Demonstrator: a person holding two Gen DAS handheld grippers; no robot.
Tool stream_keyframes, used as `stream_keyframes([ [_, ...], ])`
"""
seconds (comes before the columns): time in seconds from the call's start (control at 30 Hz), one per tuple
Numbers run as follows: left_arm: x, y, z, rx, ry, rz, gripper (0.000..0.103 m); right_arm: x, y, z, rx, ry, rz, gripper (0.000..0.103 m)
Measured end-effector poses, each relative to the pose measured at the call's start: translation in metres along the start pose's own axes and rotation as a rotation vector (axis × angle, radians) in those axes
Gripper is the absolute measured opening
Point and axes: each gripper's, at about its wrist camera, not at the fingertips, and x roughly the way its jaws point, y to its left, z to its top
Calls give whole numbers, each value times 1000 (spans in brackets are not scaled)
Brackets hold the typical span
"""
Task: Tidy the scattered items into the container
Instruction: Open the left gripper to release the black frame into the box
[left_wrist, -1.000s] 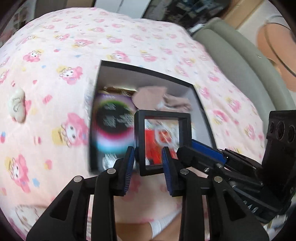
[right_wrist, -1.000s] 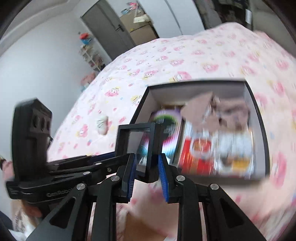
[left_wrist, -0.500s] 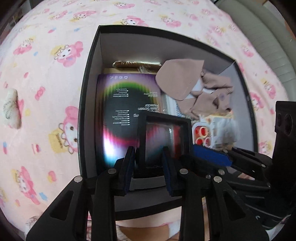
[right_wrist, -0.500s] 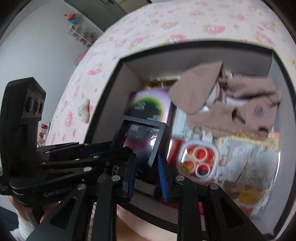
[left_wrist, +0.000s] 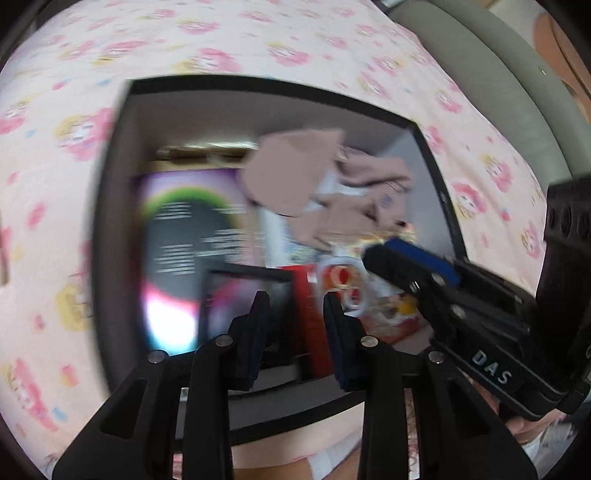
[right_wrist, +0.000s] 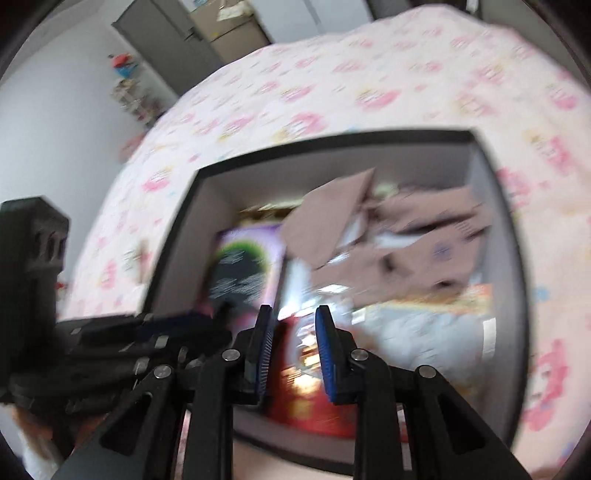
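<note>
Both the left gripper and right gripper hold narrow, empty jaws; ahead, the black frame lies inside the box, deposited for tidying.

We see the black box, open on top, holding a black square frame leaning near its front wall, a purple booklet and beige cloth; details blurred.

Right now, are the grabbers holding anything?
No. Both the left gripper and right gripper are open; the black frame lies in the box.
</note>
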Motion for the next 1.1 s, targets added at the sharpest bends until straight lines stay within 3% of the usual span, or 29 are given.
stream_keyframes([
  [0.1,16,-5,5,-13,24,1,27,-2,-8,2,5,-12,-66,21],
  [0.2,29,2,7,-69,66,111,27,1,-18,5,24,-2,-74,21],
  [0.27,26,7,6,-87,58,136,27,5,-18,5,27,10,-71,21],
  [0.37,17,15,5,-103,33,244,27,7,-9,3,-3,17,-61,21],
  [0.5,0,29,7,-164,-16,105,28,18,5,2,-29,43,-40,21],
  [0.63,-2,33,21,-158,-78,157,28,31,16,-4,-50,93,-35,21],
  [0.73,11,32,28,-133,-57,170,28,42,28,-8,-82,133,-25,21],
  [0.97,23,30,33,-122,-11,318,29,58,54,-23,-193,204,13,22],
  [1.1,15,33,34,-130,-20,265,29,58,55,-25,-195,224,28,22],
])
